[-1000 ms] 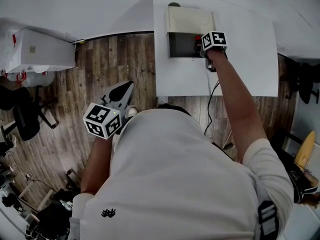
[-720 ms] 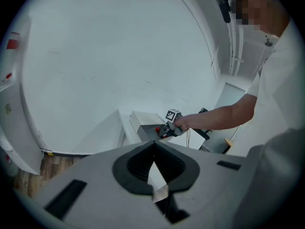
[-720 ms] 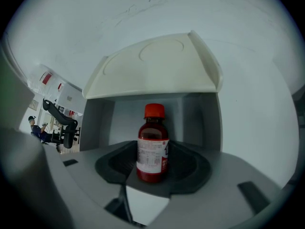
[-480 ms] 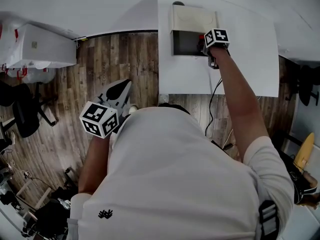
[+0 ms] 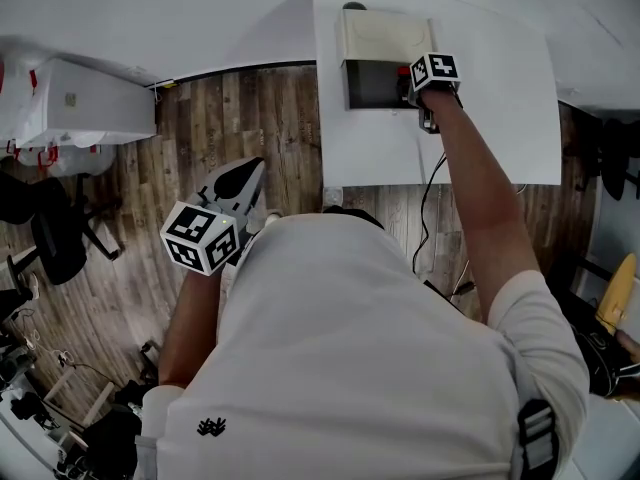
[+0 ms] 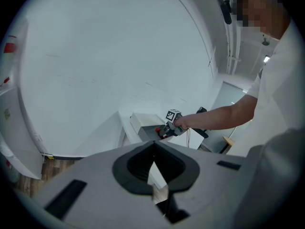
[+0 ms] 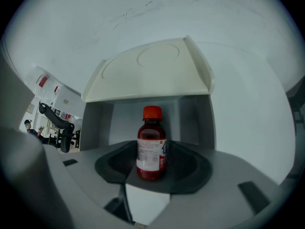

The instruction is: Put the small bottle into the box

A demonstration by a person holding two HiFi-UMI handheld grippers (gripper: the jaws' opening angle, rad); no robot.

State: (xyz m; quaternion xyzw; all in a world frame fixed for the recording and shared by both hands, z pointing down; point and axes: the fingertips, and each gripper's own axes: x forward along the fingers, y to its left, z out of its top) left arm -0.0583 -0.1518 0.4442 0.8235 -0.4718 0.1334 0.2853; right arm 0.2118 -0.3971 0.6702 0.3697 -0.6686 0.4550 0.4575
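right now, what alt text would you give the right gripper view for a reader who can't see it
The right tool grips a small bottle, upright, dark red with a red cap and a white label. Straight ahead of it is the open front of a grey box with a cream lid.

Right claw [image 7: 151, 162], clamped on small brown red-capped bottle [image 7: 151, 142], edged slightly deeper toward mouth of cream-lidded grey box [image 5: 380, 36].

You had the small bottle [image 7: 151, 144], red-capped and dark, upright at frame centre before the open-fronted box [image 7: 153, 71].
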